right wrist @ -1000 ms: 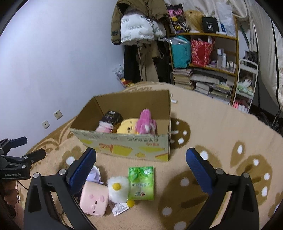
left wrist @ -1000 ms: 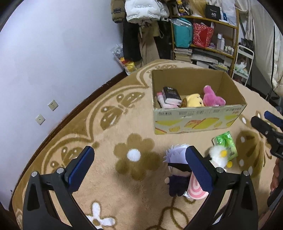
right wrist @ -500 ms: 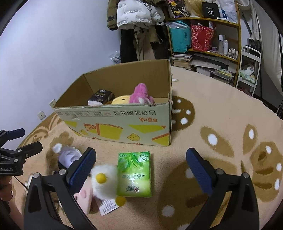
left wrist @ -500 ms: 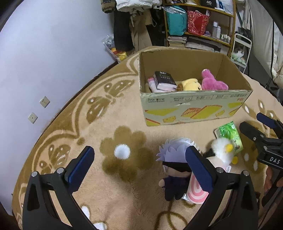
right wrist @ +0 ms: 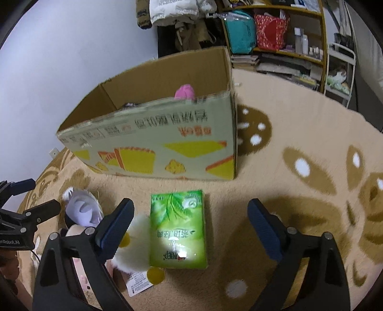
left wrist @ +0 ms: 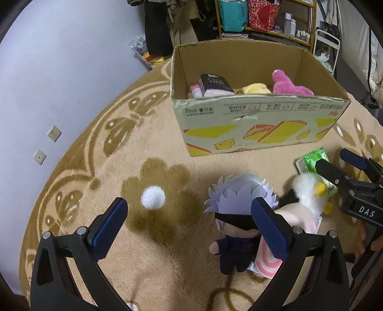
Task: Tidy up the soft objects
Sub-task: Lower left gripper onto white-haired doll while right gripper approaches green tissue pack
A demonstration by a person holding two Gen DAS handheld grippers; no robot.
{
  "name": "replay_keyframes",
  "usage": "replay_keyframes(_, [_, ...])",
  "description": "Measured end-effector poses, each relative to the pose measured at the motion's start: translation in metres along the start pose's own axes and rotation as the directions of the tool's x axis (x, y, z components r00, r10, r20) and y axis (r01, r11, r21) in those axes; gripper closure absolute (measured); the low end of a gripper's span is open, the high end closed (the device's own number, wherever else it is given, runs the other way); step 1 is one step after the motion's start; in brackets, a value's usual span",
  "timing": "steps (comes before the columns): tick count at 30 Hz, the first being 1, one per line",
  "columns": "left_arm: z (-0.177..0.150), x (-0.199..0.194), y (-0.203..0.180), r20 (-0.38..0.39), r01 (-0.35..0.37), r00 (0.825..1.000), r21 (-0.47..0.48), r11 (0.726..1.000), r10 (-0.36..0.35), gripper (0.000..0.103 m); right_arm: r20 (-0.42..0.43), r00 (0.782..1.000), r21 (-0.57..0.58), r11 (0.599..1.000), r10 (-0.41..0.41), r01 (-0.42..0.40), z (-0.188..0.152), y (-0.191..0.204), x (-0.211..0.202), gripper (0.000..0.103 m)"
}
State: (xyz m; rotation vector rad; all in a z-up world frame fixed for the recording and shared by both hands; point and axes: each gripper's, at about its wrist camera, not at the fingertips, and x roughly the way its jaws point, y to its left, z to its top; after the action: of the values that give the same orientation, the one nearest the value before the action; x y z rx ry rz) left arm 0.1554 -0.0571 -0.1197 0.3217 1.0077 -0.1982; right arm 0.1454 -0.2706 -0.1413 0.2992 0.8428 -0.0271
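Hovering above the patterned rug (left wrist: 148, 143), the left gripper (left wrist: 189, 227) has its jaws wide apart and nothing between them. Its right finger overlaps, in view, the doll with spiky lavender hair (left wrist: 239, 215), which lies on the rug in a dark outfit with a black band across its eyes; whether finger and doll touch cannot be told.

Just beside the doll: a pink plush (left wrist: 294, 215) with a striped end, and a fluffy white chick toy (left wrist: 311, 191) with a yellow beak. A paper tag (right wrist: 138, 282) lies by the chick in the right wrist view.

The right gripper (right wrist: 189, 227) is also spread wide and holds nothing. It hangs over a green tissue pack (right wrist: 178, 227), which lies flat on the rug between the finger lines (glare on the wrapper hides some print). The chick sits against the pack's left edge, under the gripper's left finger.

The cardboard box (left wrist: 261, 124) stands open on the rug, beyond the loose toys and near the pack. Inside: a pink plush toy (left wrist: 289, 85), a yellow plush (left wrist: 256, 88), and a black-topped pack (left wrist: 215, 83) lying on something pink and white.

Behind the box, a shelf (right wrist: 287, 47) of bags and bottles, with coats (right wrist: 177, 12) hanging against the wall.
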Motion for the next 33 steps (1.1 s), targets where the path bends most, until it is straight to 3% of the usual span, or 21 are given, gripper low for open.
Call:
replay_keyframes(14, [-0.005,0.02,-0.014,-0.063,0.049,0.997,0.042,0.998,-0.046,0.001,-0.028,1.0,0.012,1.0,0.011,-0.011,-0.006,-0.001,0.011,0.005])
replay_keyframes(17, [-0.005,0.023,-0.017,-0.077,0.067,0.995,0.037,0.997,-0.064,0.001,-0.025,1.0,0.023,1.0,0.014,-0.014,-0.005,-0.004,0.011,0.011])
replay_keyframes(27, [-0.005,0.031,-0.025,-0.101,0.109,0.989,0.037,0.993,-0.104,0.001,-0.05,0.998,0.039,0.999,0.025,-0.023,-0.003,-0.009,0.018,0.02])
replay_keyframes(33, [-0.005,0.035,-0.028,-0.11,0.118,0.987,0.035,0.992,-0.114,0.001,-0.079,0.996,0.031,0.999,0.042,-0.04,-0.004,-0.004,0.024,0.02])
